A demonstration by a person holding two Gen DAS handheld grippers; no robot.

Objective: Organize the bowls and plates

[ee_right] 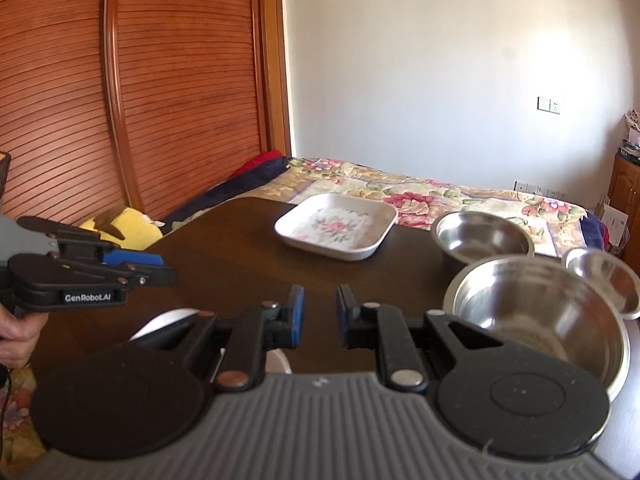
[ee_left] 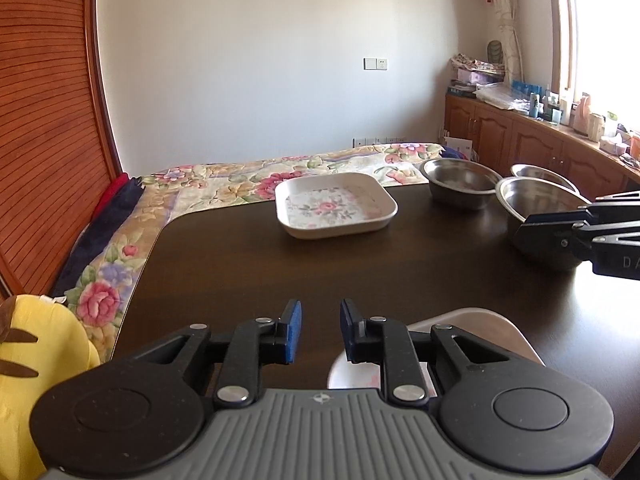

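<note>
Both tongs [ee_left: 320, 330] [ee_right: 320, 316] gape, seemingly empty, above table [ee_left: 240, 264].

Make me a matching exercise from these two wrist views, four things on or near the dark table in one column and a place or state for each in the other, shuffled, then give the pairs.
Things:
1. White square plate with a floral print
2. Largest steel bowl
3. Yellow plush toy
4. Left gripper

Places or states:
A. Off the dark table's left edge, on the floral bedspread
B. Open, holding nothing
C. Far side of the table, near the bed
D. Right side of the table, closest of three bowls

Pairs: 1-C, 2-D, 3-A, 4-B
</note>
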